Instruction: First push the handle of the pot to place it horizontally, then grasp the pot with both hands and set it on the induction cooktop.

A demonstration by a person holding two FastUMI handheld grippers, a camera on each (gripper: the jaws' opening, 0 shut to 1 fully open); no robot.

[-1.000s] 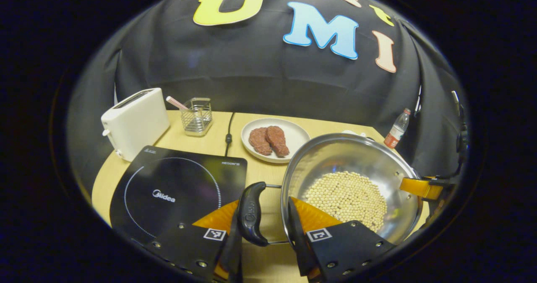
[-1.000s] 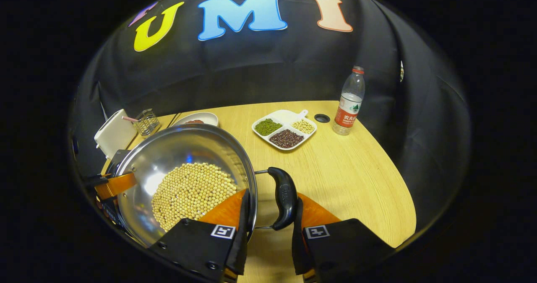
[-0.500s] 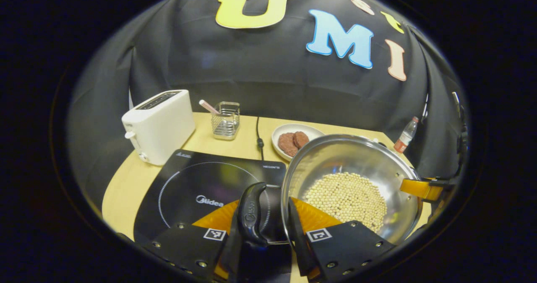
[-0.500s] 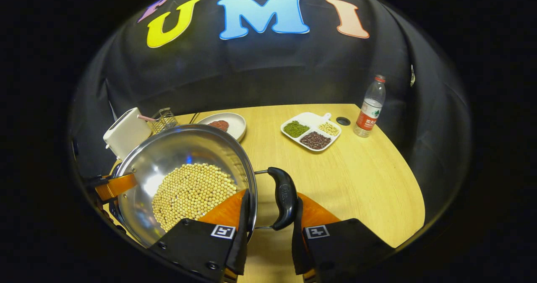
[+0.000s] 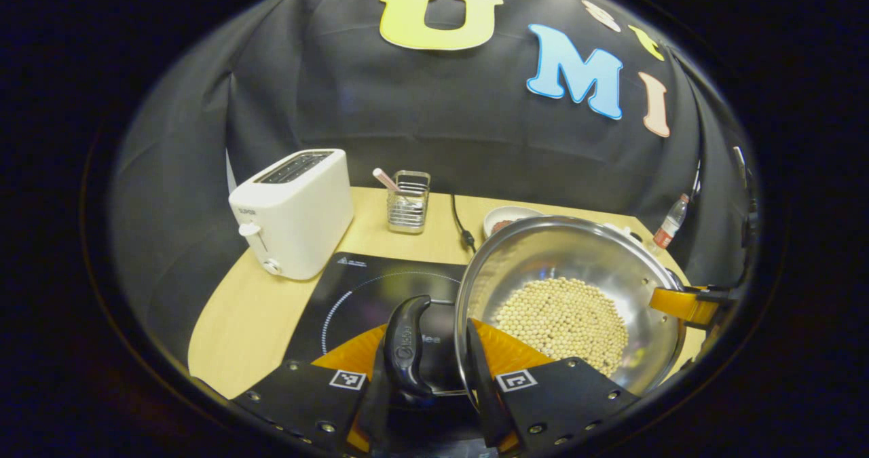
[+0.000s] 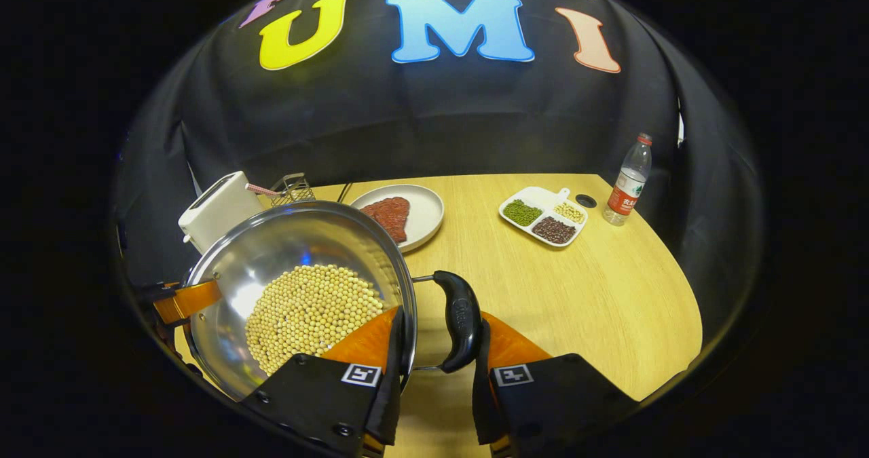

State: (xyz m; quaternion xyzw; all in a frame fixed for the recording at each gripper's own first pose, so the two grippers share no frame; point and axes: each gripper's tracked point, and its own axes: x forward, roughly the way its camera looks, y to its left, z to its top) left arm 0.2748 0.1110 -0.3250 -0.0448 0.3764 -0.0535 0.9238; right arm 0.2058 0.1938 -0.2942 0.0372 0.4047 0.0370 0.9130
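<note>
A steel pot [image 5: 597, 254] holding pale soybeans [image 5: 563, 319] hangs between both grippers. In the left gripper view my left gripper [image 5: 426, 385] is shut on the pot's black left handle [image 5: 406, 346], which lies level. Under that handle and the pot's left rim lies the black induction cooktop [image 5: 353, 288]. In the right gripper view my right gripper [image 6: 434, 376] is shut on the pot's black right handle [image 6: 459, 319], beside the pot [image 6: 285, 247]. Each view shows the other gripper's orange finger across the pot, the right gripper [image 5: 686, 304] and the left gripper [image 6: 185, 300].
A white toaster [image 5: 292, 214] stands behind the cooktop's left corner, with a wire holder [image 5: 407, 201] and a power cord [image 5: 463, 226] beside it. Further right on the wooden table [image 6: 611, 295] are a plate of meat [image 6: 424, 208], a divided bean tray [image 6: 543, 215] and a water bottle [image 6: 628, 181].
Both grippers have carried the pot leftwards, from beside the cooktop to over its right part. The toaster and cooktop have come closer in the left gripper view. Both grips are unchanged.
</note>
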